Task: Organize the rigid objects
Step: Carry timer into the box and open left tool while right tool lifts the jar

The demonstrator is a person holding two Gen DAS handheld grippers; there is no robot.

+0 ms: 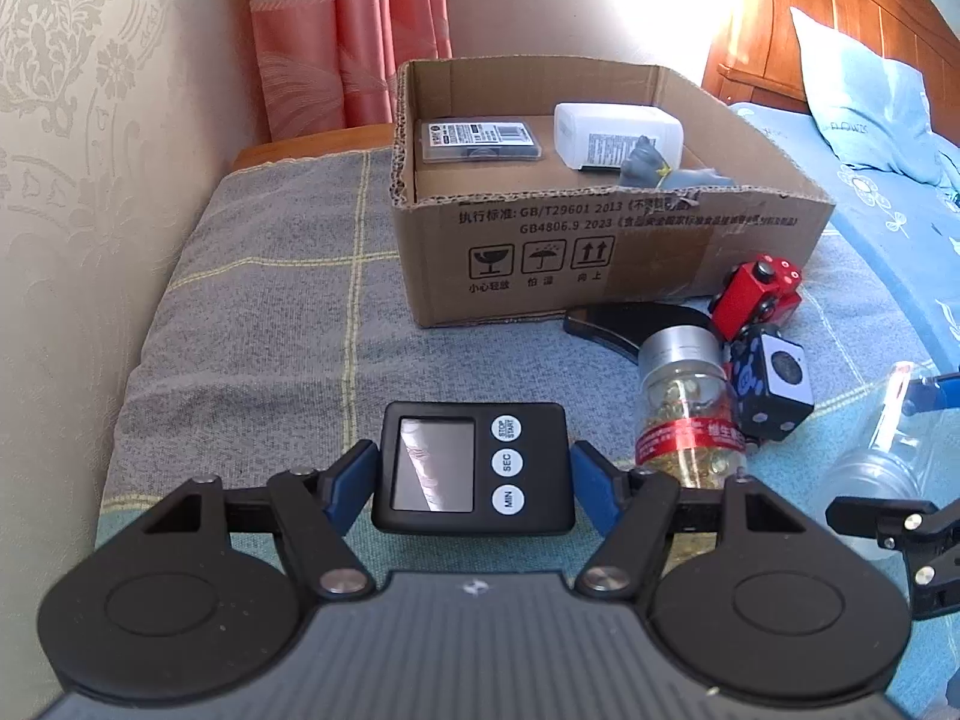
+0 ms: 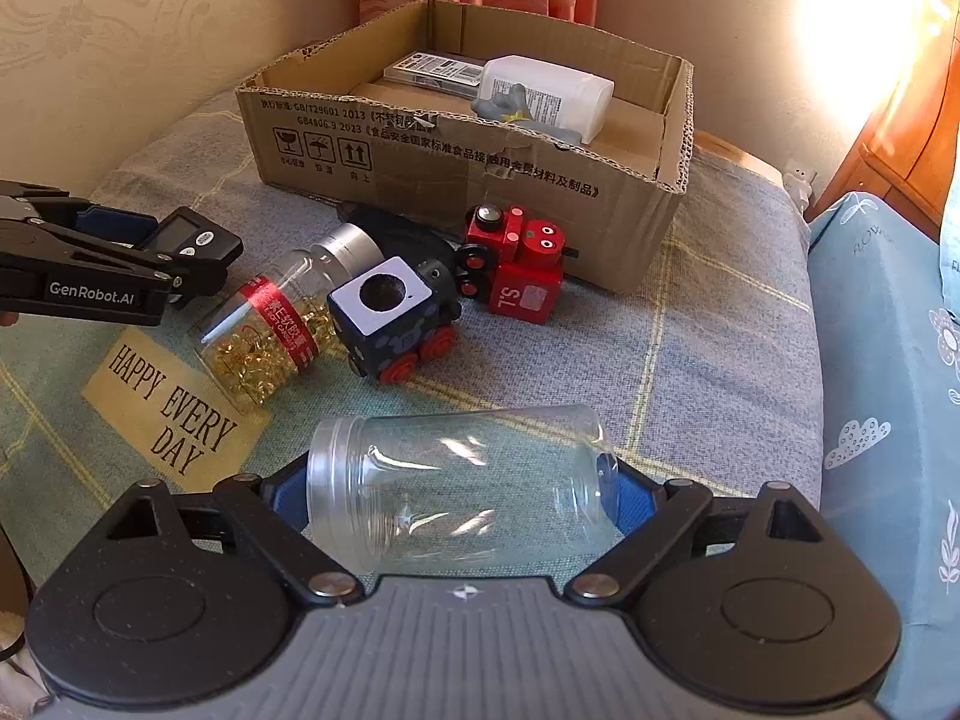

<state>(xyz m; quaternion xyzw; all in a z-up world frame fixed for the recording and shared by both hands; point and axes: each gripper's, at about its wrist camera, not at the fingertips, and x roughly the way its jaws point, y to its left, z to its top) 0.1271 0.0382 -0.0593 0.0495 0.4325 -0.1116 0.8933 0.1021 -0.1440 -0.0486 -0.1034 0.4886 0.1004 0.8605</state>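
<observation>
My left gripper (image 1: 474,474) is shut on a black digital timer (image 1: 471,468), held above the grey blanket; it also shows in the right wrist view (image 2: 192,240). My right gripper (image 2: 459,492) is shut on a clear empty plastic jar (image 2: 462,486) lying sideways between the blue pads. An open cardboard box (image 1: 600,240) stands ahead and holds a flat black case (image 1: 480,141), a white bottle (image 1: 612,132) and a grey toy (image 1: 654,171). A capsule jar (image 2: 276,324), a black toy train car (image 2: 396,318) and a red toy train (image 2: 516,264) lie in front of the box.
A dark curved object (image 1: 630,324) lies by the box's front. A wall runs along the left, pink curtains (image 1: 348,30) behind. A bed with a blue pillow (image 1: 864,84) and wooden headboard is on the right. The blanket (image 1: 270,330) covers the surface.
</observation>
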